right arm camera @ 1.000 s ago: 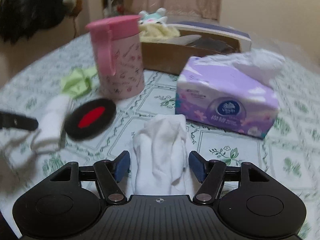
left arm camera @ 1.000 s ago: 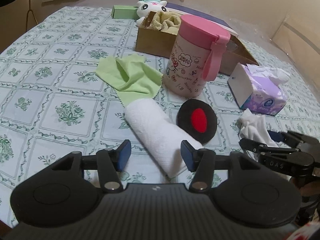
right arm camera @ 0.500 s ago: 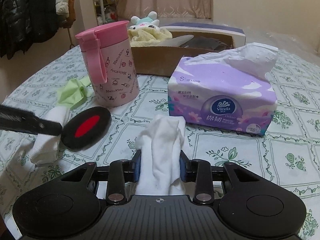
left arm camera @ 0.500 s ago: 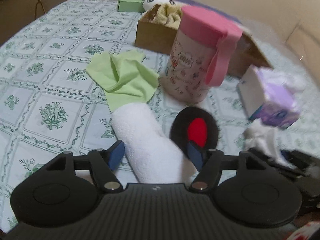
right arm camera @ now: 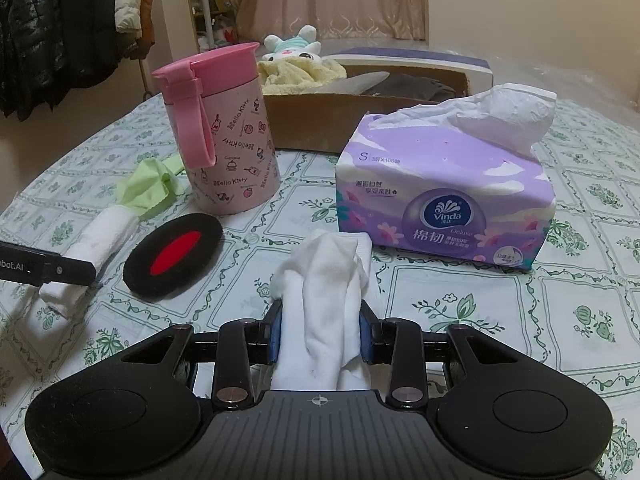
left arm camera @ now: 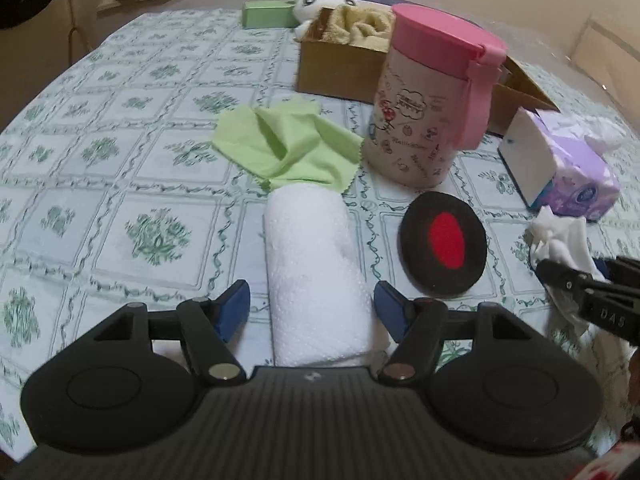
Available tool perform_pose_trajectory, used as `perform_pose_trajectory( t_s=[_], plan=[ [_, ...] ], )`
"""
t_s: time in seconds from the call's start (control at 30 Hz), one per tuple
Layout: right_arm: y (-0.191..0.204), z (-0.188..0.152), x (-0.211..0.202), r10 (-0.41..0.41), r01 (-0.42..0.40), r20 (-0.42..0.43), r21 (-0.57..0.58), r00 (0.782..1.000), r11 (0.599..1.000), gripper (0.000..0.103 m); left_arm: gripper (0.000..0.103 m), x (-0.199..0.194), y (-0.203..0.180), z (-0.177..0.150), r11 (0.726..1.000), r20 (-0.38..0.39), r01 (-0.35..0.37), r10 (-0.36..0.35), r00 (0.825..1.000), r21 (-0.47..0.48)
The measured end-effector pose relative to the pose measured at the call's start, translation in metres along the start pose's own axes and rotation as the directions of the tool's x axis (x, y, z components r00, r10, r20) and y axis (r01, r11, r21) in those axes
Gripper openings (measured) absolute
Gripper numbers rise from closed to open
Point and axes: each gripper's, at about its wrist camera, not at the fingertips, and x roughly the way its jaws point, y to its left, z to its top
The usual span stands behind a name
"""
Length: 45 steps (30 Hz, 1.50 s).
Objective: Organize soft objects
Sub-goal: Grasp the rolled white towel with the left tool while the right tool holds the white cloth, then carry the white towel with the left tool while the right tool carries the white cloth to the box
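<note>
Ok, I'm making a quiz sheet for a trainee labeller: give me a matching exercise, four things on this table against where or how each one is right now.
Things:
1. white crumpled cloth
2. rolled white towel
3. yellow towel
4. green cloth

States:
A. inside the cardboard box
B. lying loose on the tablecloth beside the pink cup
C. pinched between the right gripper jaws
D. between the open left gripper jaws, not pinched

Pairs: 1-C, 2-D, 3-A, 4-B
</note>
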Motion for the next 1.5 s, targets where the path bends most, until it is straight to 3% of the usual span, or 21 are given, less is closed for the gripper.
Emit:
perform_pose_trajectory(
  t_s=[0.1,0.3,0.47,0.87,1.2,1.5],
  plan=[
    [0.000,0.000,0.000,-0.002,0.002,-0.001,-0.002,1.000,1.000,0.037,0.066,0.008,-0.005,0.001,0.999,-0.014,0.007,-0.007,1.000,0.033],
    [0.002,0.002,0.000,-0.004,0.003,-0.013,-0.024,1.000,1.000,0.034,0.042,0.012,-0.005,0.000,0.998,0.018,-0.003,0.002,1.000,0.068],
    [0.003,0.005,-0.001,-0.006,0.005,-0.030,-0.030,1.000,1.000,0.021,0.033,0.006,0.000,0.000,0.997,0.020,-0.002,0.000,1.000,0.078],
    [0.015,0.017,-0.024,0.085,-0.086,-0.020,-0.052,0.996,0.995,0.015,0.032,-0.031,0.010,0.015,0.990,0.114,-0.004,-0.012,0.993,0.143],
    [-0.003,0.073,-0.044,0.178,-0.172,0.084,-0.077,0.980,0.982,0.015,0.033,-0.036,0.031,0.076,0.976,0.206,0.012,-0.058,0.977,0.219],
    [-0.038,0.149,-0.033,0.209,-0.191,0.180,-0.111,0.961,0.975,0.015,0.033,0.001,0.037,0.173,0.955,0.244,0.051,-0.126,0.962,0.293]
  ],
)
